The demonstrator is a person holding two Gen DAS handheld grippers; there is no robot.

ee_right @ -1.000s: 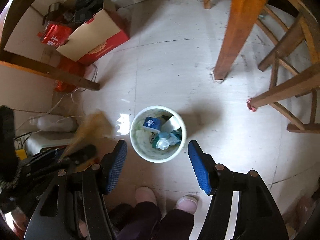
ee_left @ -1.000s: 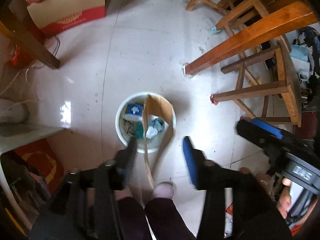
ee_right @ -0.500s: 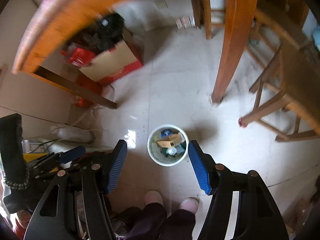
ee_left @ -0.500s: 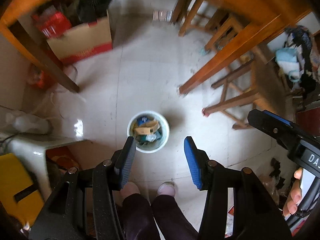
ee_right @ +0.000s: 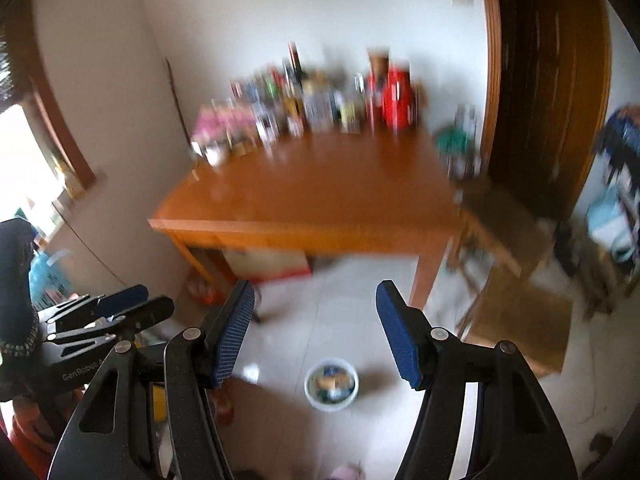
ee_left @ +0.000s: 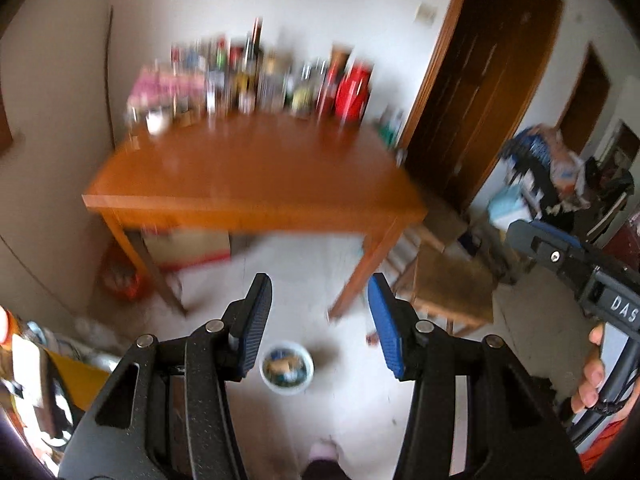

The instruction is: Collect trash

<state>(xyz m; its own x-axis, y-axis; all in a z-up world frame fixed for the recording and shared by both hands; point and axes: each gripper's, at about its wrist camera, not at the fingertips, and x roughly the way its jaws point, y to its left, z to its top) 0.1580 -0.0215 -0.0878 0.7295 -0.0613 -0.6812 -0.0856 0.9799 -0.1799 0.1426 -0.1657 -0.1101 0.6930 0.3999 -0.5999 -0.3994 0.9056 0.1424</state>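
A small white trash bin stands far below on the pale tiled floor, with a brown cardboard piece and blue and white scraps inside; the right wrist view also shows the bin. My left gripper hangs high above it, open, nothing between its blue pads. My right gripper is open too and holds nothing. In the left wrist view the right gripper shows at the right edge with a hand on it. The left gripper appears at the left of the right wrist view.
An orange wooden table fills the middle, with blurred bottles and a red jug along the wall. A cardboard box sits under it. A wooden chair stands to the right, a dark door behind it. Both views are motion-blurred.
Both grippers rose sharply and tilted up; the bin shrank to a small shape and the table top and wall came into view. The cardboard piece that stuck out of the bin now lies inside.
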